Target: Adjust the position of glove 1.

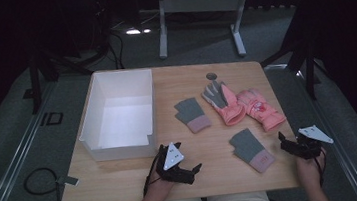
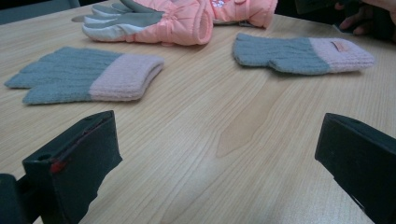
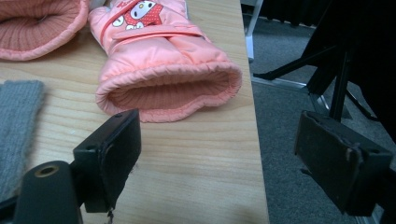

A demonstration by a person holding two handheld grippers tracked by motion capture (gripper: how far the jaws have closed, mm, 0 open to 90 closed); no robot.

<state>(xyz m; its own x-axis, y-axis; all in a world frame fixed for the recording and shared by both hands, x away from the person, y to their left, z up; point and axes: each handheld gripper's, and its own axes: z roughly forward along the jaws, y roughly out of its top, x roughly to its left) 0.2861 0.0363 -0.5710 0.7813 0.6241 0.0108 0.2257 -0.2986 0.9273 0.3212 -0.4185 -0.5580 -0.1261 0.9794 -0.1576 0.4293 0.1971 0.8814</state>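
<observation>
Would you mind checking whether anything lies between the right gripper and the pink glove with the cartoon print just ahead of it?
Nothing visible does. The right gripper has its jaws open and faces the pink glove's cuff across bare table. The grey knit glove lies off to one side, out of that path.

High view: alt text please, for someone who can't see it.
A person at a wooden table holds two open grippers, left gripper and right gripper, near its front edge. Between and beyond them lie two grey knit gloves and two pink padded gloves; a white box stands at the left.
</observation>
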